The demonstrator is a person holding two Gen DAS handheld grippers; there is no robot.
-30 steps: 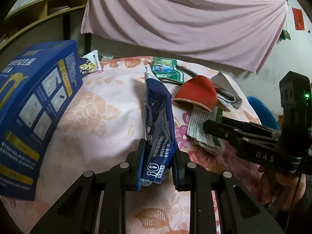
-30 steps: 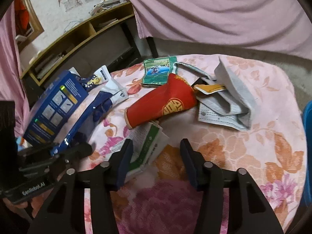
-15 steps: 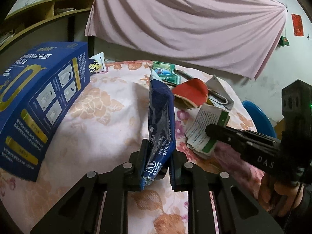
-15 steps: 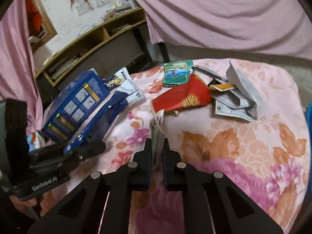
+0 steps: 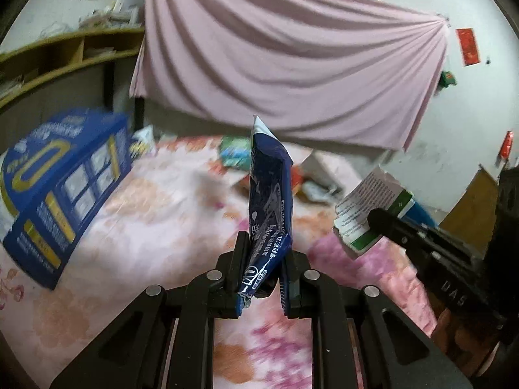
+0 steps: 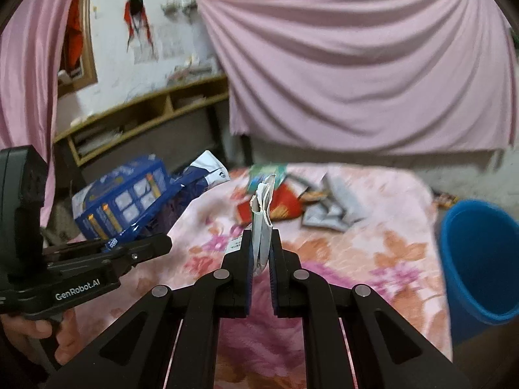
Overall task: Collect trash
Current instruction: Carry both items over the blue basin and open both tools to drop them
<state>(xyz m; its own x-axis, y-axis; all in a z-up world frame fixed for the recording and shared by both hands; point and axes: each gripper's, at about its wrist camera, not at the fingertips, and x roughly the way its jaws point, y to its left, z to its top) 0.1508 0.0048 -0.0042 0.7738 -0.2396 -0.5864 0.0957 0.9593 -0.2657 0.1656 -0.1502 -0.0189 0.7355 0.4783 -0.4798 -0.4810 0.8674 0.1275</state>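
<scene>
My left gripper [image 5: 262,259] is shut on a dark blue foil wrapper [image 5: 269,191] and holds it upright above the floral tablecloth [image 5: 155,227]. My right gripper [image 6: 261,249] is shut on a flattened white-and-green paper box [image 6: 262,217], also lifted off the table; the box shows in the left wrist view [image 5: 369,214] at the right gripper's tip. The left gripper with its wrapper [image 6: 168,207] shows at the left of the right wrist view.
A large blue carton [image 5: 61,194] lies at the table's left. A red paper cup [image 6: 282,207], a green packet [image 6: 262,173] and grey face masks [image 6: 331,207] lie at the far side. A blue bin [image 6: 480,259] stands right of the table.
Both grippers have risen from the table, lifting the blue wrapper and the paper box clear of the cloth. The views now tilt up toward the pink curtain.
</scene>
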